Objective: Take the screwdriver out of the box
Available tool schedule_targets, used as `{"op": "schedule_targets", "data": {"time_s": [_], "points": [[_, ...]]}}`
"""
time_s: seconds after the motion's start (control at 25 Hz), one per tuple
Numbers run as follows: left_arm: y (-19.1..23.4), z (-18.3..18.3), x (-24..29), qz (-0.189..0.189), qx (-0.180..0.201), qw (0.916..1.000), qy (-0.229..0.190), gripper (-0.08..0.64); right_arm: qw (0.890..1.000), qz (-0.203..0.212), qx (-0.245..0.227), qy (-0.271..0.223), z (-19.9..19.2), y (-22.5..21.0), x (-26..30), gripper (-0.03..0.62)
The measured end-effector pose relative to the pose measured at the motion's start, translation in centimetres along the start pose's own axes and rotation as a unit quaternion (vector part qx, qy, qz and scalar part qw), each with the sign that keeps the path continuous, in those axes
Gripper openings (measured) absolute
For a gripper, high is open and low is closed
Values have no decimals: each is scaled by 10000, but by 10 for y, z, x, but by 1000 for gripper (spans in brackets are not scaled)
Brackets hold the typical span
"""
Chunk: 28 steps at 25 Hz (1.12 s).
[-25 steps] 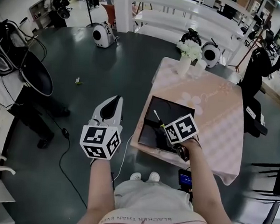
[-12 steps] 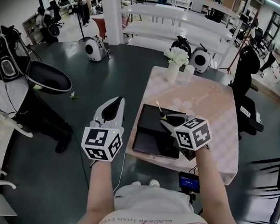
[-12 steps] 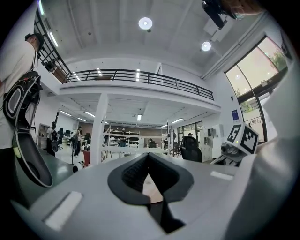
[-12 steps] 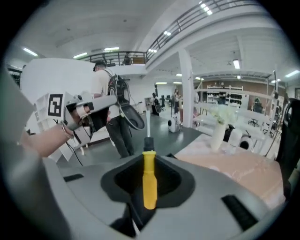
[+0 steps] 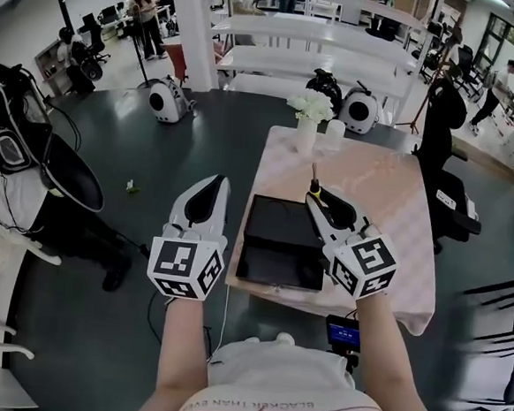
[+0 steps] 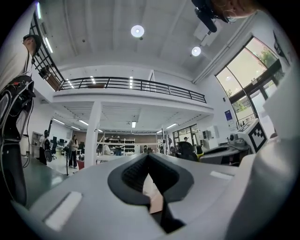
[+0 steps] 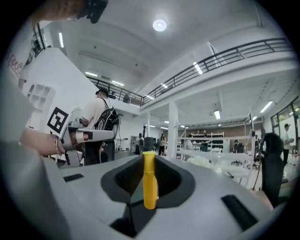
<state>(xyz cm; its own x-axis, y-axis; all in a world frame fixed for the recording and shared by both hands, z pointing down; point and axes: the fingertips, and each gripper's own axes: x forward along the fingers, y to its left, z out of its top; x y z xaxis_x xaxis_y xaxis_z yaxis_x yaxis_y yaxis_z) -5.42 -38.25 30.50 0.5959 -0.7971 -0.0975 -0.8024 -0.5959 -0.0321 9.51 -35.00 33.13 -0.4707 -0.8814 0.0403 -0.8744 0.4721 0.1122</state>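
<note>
The screwdriver (image 5: 313,183) has a yellow handle and a thin metal shaft, and my right gripper (image 5: 316,194) is shut on the handle. It is held above the pink table (image 5: 391,193), past the far edge of the black box (image 5: 280,245), which lies open and flat near the table's front left corner. In the right gripper view the yellow handle (image 7: 149,180) stands upright between the jaws of the right gripper (image 7: 149,157). My left gripper (image 5: 213,184) hovers left of the table over the dark floor with nothing in it. In the left gripper view the left gripper (image 6: 149,161) has its tips together.
A vase of white flowers (image 5: 307,115) and a white cup (image 5: 334,134) stand at the table's far edge. A black chair (image 5: 456,207) is to the right of the table. A small lit device (image 5: 346,333) sits below the table's front edge. Black equipment (image 5: 31,147) crowds the left.
My right gripper rose out of the box with the screwdriver and swung from pointing down to pointing level, away from me. The left gripper lifted a little.
</note>
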Motion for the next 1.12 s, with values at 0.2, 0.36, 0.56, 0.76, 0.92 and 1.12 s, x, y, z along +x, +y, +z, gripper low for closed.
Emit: {"op": "schedule_targets", "data": {"time_s": [0.2, 0.36, 0.56, 0.76, 0.92, 1.12], "points": [[-8, 12, 6, -74, 78, 9998, -152, 9, 9968, -641, -395, -266, 28, -20, -15, 80], [-12, 23, 10, -76, 129, 9995, -283, 9, 9911, -1148, -619, -252, 46, -43, -33, 80], [-18, 37, 13, -89, 206, 9987, -462, 9, 9822, -1582, -1008, 27, 56, -68, -63, 80], [-20, 51, 11, -85, 285, 9976, -625, 9, 9777, -1972, -727, -28, 67, -83, -97, 80], [-22, 59, 11, -78, 333, 9967, -732, 9, 9762, -2058, -684, -99, 75, -83, -105, 80], [-25, 71, 9, -127, 392, 9958, -823, 9, 9760, -2021, -785, -203, 94, -73, -102, 80]]}}
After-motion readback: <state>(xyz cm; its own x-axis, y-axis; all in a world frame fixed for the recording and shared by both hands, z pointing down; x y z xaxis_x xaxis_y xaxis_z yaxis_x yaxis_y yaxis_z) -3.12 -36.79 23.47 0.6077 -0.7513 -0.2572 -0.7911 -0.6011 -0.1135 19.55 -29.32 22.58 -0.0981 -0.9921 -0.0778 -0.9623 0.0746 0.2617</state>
